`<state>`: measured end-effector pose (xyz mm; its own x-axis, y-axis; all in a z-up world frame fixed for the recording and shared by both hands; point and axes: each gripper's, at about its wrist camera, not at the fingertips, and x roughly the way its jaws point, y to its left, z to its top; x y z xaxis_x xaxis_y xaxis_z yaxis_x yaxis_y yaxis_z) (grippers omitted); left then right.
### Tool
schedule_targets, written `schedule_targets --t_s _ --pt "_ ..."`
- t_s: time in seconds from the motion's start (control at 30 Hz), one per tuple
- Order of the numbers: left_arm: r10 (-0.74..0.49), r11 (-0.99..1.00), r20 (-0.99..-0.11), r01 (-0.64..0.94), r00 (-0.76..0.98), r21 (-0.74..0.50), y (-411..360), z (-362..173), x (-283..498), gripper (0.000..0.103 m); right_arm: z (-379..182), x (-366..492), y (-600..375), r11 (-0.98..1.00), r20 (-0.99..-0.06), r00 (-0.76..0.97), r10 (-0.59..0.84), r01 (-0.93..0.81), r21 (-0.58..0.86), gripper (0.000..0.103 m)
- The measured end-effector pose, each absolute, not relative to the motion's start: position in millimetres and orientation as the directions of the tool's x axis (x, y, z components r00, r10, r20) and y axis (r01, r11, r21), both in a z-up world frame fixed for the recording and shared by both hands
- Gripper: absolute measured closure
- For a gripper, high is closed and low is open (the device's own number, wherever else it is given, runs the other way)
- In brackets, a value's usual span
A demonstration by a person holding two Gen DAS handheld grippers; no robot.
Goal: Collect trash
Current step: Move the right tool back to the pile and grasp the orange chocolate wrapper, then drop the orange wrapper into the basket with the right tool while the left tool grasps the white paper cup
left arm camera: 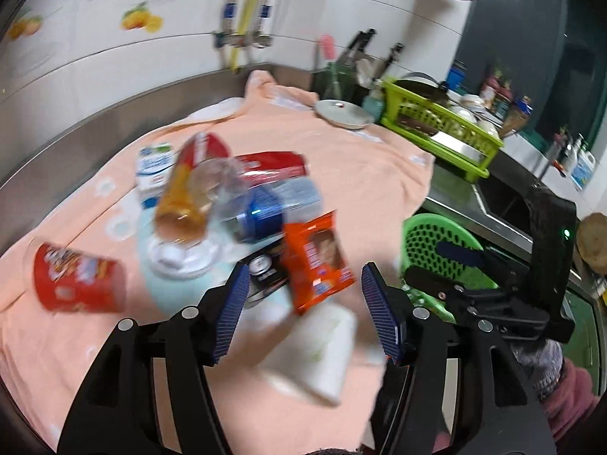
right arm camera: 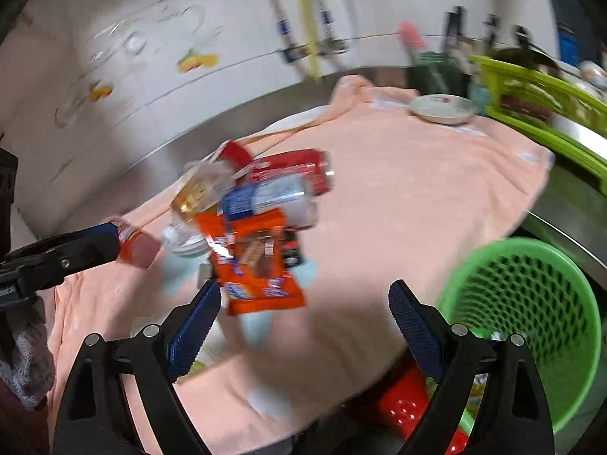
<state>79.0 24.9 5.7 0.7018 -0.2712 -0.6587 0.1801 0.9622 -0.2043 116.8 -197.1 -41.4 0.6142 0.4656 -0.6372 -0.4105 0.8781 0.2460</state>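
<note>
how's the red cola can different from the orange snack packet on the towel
The red cola can is a rigid cylinder lying on its side; the orange snack packet is a flat, crinkled pouch. The can sits at the far side of the pile, the packet at the near edge, closest to the open right gripper. The can is plain red with white; the packet carries a printed picture. Both rest uncollected on the peach towel.

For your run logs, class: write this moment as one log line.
left hand-held gripper: open, empty | right hand-held gripper: open, empty | orange snack packet: on towel | green basket: right of towel
</note>
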Motion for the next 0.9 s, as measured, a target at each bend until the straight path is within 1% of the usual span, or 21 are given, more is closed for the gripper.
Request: schedule_targets --t_s 0.23,0.5,0.6,0.67,0.8,0.87,0.9 --pt "-0.253 0.966 -0.667 0.141 0.700 -0.218 57 -7 65 0.041 -53 137 -144 0.843 -0.680 0.540 0.495 -0.487 0.227 0.016" --pt "-0.260 0.963 -0.679 0.132 0.687 -0.235 68 -19 60 0.041 -71 168 -122 0.852 -0.737 0.491 0.465 -0.475 0.222 0.016" --pt "-0.263 0.963 -0.682 0.144 0.683 -0.227 67 -21 61 0.041 -78 178 -118 0.858 -0.753 0.479 0.451 -0.465 0.218 0.019" --pt "-0.264 0.963 -0.686 0.152 0.678 -0.221 65 -22 62 0.041 -83 184 -117 0.862 -0.762 0.472 0.443 -0.458 0.217 0.022" --pt "-0.293 0.956 -0.695 0.185 0.657 -0.228 59 -24 66 0.041 -90 190 -118 0.864 -0.771 0.458 0.443 -0.448 0.231 0.033" --pt "-0.309 0.951 -0.695 0.210 0.649 -0.227 52 -26 66 0.041 -93 192 -120 0.863 -0.772 0.453 0.446 -0.447 0.236 0.041" --pt "-0.314 0.949 -0.697 0.220 0.645 -0.224 49 -26 66 0.039 -94 193 -120 0.861 -0.771 0.449 0.452 -0.445 0.246 0.049"
